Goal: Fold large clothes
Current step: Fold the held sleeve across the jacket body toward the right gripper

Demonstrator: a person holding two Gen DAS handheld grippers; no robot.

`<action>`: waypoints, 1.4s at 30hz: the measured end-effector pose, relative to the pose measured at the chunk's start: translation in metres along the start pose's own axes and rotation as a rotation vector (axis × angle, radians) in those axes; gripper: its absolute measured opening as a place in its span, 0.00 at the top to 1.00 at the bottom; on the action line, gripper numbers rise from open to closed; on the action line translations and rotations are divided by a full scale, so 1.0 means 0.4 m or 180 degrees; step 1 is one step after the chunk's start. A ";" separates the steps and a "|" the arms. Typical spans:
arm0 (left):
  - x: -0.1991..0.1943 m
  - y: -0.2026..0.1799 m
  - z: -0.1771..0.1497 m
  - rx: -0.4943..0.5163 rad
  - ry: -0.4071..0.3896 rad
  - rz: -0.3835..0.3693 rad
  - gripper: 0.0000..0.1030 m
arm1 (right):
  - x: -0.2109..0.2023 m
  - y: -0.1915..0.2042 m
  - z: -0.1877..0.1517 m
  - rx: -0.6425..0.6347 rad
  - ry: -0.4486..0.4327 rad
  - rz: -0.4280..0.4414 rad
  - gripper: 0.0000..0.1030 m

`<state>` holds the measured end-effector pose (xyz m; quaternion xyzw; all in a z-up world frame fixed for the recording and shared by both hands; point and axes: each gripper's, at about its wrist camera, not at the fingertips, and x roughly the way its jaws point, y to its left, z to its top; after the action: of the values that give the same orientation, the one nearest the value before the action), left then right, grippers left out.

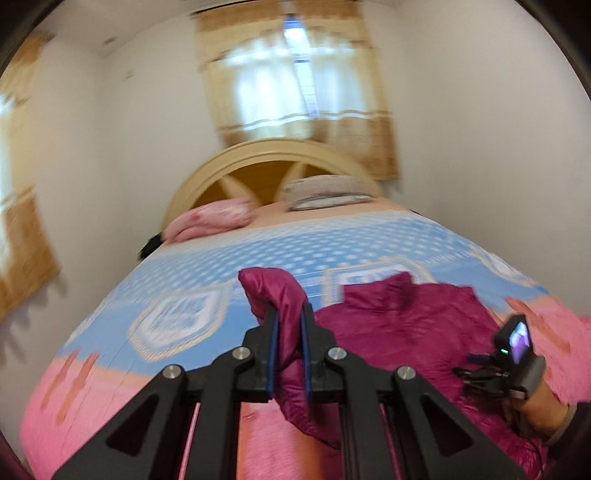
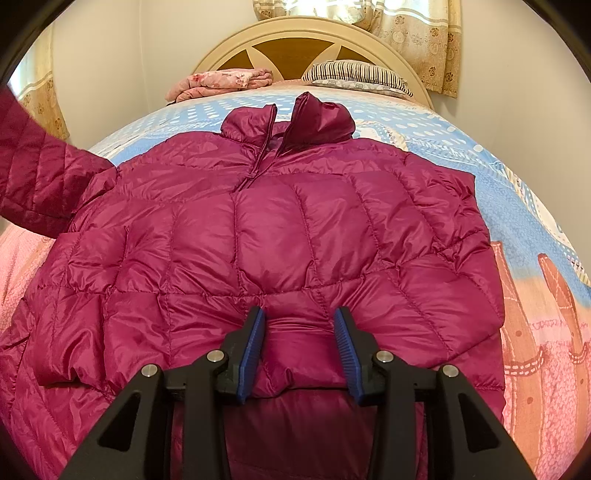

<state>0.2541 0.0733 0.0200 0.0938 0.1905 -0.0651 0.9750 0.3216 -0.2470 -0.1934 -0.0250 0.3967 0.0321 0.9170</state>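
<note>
I am looking at a magenta quilted puffer jacket (image 2: 280, 236) that is lying front-up across the foot half of the bed, its collar (image 2: 291, 123) standing open toward the headboard and its zip partly undone below the collar. It is resting on a bedspread (image 2: 461, 147) patterned in blue with white dots, which is giving way to pink nearer me.

My right gripper (image 2: 299, 334) is sitting low at the jacket's near hem, its blue-padded jaws standing apart with a roll of the puffy fabric bulging up between them; I cannot tell whether the pads are actually pinching it or only bracketing it. My left gripper (image 1: 289, 317) is clamping a sleeve (image 1: 275, 291) of the same jacket, jaws drawn narrow on the fabric, with the cuff end poking up past the fingertips and the rest hanging down beneath (in the right wrist view this sleeve is showing as a raised diagonal-quilted band at the left edge). The left view is blurring badly.

Beyond the jacket, a folded pink floral blanket (image 2: 221, 83) and a striped pillow (image 2: 354, 74) are lying near the cream arched wooden headboard (image 2: 295, 31). Beige flowered curtains (image 2: 421, 33) are hanging behind it.
</note>
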 end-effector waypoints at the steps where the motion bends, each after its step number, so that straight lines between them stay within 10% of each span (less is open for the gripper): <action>1: 0.005 -0.034 0.004 0.0080 -0.0014 -0.0082 0.89 | -0.001 -0.001 0.001 0.0008 -0.0003 0.0009 0.60; 11: 0.152 -0.306 0.018 0.0410 0.0239 -0.0759 0.90 | -0.007 -0.013 0.002 0.0120 -0.0062 0.0099 0.58; 25: 0.256 -0.432 -0.076 0.0386 0.0664 -0.1105 0.88 | -0.016 -0.018 0.002 0.0188 -0.0149 0.0134 0.50; 28: 0.254 -0.431 -0.082 0.0337 0.0715 -0.1106 0.69 | -0.016 -0.019 0.003 0.0203 -0.0160 0.0148 0.49; 30: 0.236 -0.411 -0.078 0.0266 0.0639 -0.1102 0.31 | -0.018 -0.022 0.003 0.0218 -0.0165 0.0153 0.48; 33: 0.196 -0.359 -0.071 0.0166 0.0380 -0.0969 0.05 | -0.017 -0.025 0.004 0.0235 -0.0171 0.0166 0.47; 39: 0.306 -0.258 -0.135 0.0155 0.0665 -0.0158 0.00 | -0.045 -0.040 0.000 0.0307 -0.0325 0.0356 0.42; 42: 0.380 -0.217 -0.207 -0.0007 0.1049 -0.0074 0.00 | -0.085 -0.073 -0.004 0.0585 -0.0376 0.0941 0.38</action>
<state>0.3499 -0.0078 -0.1273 0.0999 0.3491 -0.0599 0.9298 0.2995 -0.2777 -0.1692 0.1193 0.3428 0.1315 0.9225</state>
